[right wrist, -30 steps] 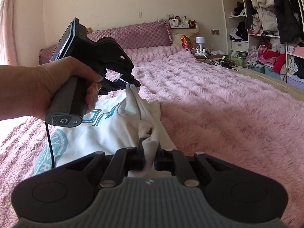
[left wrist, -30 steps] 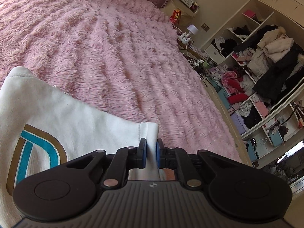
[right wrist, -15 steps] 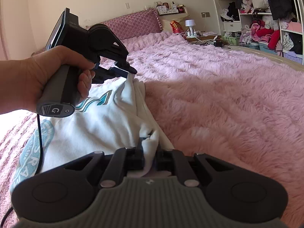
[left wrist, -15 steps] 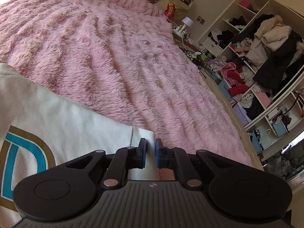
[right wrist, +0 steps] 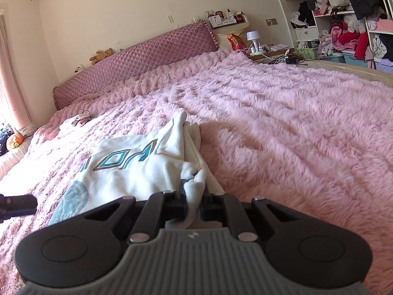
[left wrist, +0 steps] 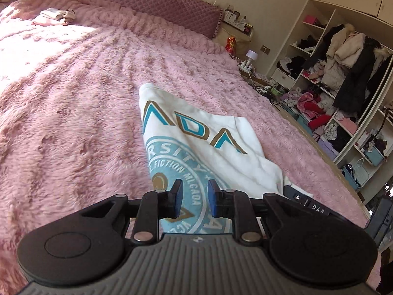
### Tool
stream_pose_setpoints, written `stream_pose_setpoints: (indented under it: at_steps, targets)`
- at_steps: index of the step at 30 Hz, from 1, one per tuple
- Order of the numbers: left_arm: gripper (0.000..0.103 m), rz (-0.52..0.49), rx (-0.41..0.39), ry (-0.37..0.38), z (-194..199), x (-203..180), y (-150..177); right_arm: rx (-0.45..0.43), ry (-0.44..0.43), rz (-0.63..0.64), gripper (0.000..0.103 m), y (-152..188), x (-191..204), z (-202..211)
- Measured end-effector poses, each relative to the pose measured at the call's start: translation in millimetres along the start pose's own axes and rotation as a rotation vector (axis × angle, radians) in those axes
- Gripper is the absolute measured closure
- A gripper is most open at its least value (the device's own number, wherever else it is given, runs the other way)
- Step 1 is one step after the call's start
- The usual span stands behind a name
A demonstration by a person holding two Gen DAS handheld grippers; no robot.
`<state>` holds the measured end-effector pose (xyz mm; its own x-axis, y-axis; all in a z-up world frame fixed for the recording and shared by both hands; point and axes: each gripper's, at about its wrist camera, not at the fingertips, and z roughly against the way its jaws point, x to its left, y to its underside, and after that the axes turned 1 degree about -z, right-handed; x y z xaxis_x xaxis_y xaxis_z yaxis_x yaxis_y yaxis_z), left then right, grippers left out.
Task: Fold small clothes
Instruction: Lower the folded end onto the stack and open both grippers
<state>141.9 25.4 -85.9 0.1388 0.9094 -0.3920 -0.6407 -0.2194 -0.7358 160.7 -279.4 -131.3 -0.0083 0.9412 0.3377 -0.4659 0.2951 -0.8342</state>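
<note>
- A white cotton sweatshirt with teal and gold lettering and a pale blue round crest point(left wrist: 196, 137) lies on the fluffy pink plush blanket point(left wrist: 73, 113) that covers the bed, partly folded, its printed side up.
- Landmark: the sweatshirt. Its far end reaches toward the quilted mauve headboard cushion point(right wrist: 137, 66); its near edge is bunched into a ridge on the side next to the open shelving.
- The left tongs point(left wrist: 195, 198) hover over the crest print with their blue pads point(left wrist: 178, 196) apart; the jaws are opening and nothing is pinched between them, the cloth lying below.
- The right tongs point(right wrist: 195, 196) are closed on a gathered fold of the sweatshirt's near edge; a tuft of white cloth stands up between the black fingers.
- Beyond the sweatshirt, near the headboard cushion, a small pink and white bundle of cloth point(left wrist: 52, 17) rests on the blanket.
- To the sweatshirt's shelving side stands an open cream wardrobe stuffed with coats and clothes point(left wrist: 343, 78), with a small white lamp point(right wrist: 253, 38) on the bedside stand between it and the headboard.
- A brown teddy bear point(right wrist: 100, 55) sits on top of the headboard cushion.
</note>
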Motion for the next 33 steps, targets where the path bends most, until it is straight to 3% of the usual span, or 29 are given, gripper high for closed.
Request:
stream_pose_setpoints:
  at_steps: [3, 7, 8, 12, 18, 20, 22, 26, 30, 33]
  targets:
    - [0.08, 0.027, 0.004, -0.019, 18.6, 6.0, 23.3, -0.012, 0.004, 0.011, 0.101, -5.3, 3.7, 2.1]
    - [0.078, -0.047, 0.003, -0.05, 22.1, -3.3, 45.4, -0.025, 0.011, 0.023, 0.1, -7.7, 9.7, 4.9]
    - [0.072, -0.068, 0.013, -0.067, 18.6, -5.2, 48.1, -0.028, 0.01, 0.023, 0.1, -7.9, 10.8, 6.1]
    - [0.07, -0.103, 0.036, -0.117, 4.4, -7.5, 54.2, -0.037, 0.005, 0.022, 0.1, -9.9, 13.6, 9.4]
    - [0.07, -0.073, 0.028, -0.108, -11.3, -4.7, 54.4, -0.037, -0.003, 0.013, 0.1, -11.0, 11.1, 7.3]
    - [0.087, -0.047, 0.023, -0.105, -13.3, -5.5, 54.5, -0.041, -0.003, 0.01, 0.101, -11.3, 11.3, 8.0]
    - [0.09, -0.059, 0.005, -0.139, -11.7, -12.9, 55.4, -0.058, -0.005, 0.008, 0.101, -13.9, 11.6, 11.2]
    - [0.091, -0.23, 0.018, -0.239, -17.5, -39.0, 61.8, -0.108, 0.025, 0.072, 0.102, -21.0, 15.8, 20.8]
    - [0.091, -0.222, 0.063, -0.255, -26.3, -35.4, 67.9, 0.032, 0.069, 0.023, 0.102, 1.4, -13.4, -8.7]
    - [0.091, -0.191, 0.066, -0.236, -24.0, -28.9, 67.8, 0.066, 0.025, -0.05, 0.101, 16.1, -33.0, -18.0]
